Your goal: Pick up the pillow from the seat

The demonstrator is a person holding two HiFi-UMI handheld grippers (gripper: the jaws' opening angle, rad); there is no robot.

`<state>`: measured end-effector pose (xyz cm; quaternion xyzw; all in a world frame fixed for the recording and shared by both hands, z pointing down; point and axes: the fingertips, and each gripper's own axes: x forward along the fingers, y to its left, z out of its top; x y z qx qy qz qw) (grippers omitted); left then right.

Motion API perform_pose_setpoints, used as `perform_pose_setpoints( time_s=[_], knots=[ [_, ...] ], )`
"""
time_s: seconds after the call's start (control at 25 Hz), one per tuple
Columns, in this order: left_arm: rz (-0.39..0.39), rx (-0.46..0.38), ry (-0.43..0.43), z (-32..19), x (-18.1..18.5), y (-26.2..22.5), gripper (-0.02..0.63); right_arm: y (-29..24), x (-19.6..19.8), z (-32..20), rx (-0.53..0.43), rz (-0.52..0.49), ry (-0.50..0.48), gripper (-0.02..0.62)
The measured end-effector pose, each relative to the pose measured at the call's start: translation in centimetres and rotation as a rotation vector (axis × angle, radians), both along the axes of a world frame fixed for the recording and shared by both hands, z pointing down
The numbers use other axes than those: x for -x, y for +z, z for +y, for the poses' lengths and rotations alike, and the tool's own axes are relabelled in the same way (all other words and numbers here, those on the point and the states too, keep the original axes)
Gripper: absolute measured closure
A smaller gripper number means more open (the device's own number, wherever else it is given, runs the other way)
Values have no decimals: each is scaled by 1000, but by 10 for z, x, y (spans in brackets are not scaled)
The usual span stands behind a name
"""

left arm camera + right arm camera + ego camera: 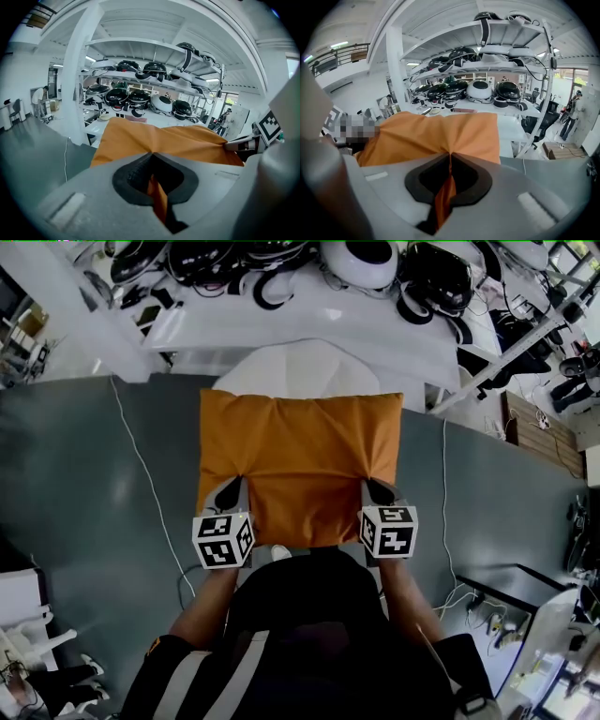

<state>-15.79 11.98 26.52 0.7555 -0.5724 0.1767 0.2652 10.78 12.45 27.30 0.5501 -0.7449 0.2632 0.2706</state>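
On the left, the grey floor (84, 484) is wide and open, with one thin white cable (141, 465) lying across it. The left gripper (232, 491) has its jaws shut tight on the near left corner of the orange pillow (300, 465), and cloth is pinched between them. The pillow stretches flat between both grippers. Its far edge lies over the white seat (309, 367); I cannot tell if they touch. Behind the seat is a white table (281, 324) with helmets (361, 259). The right gripper (375, 491) bites the near right corner, jaws closed on cloth. More open floor lies to the right.
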Motion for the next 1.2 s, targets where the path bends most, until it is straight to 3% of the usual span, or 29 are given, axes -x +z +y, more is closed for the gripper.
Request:
perform_pose_setpoints(
  time_s=[0.4,1.0,1.2],
  knots=[
    [1,-42,9,49,21,-18,601,-22,21,52,-32,-2,8,584],
    [7,-107,-16,60,-17,-52,601,-59,-18,60,-147,-2,-5,586],
    [-2,-103,-17,61,-24,-51,601,-57,-26,62,-144,-8,1,586]
  ],
)
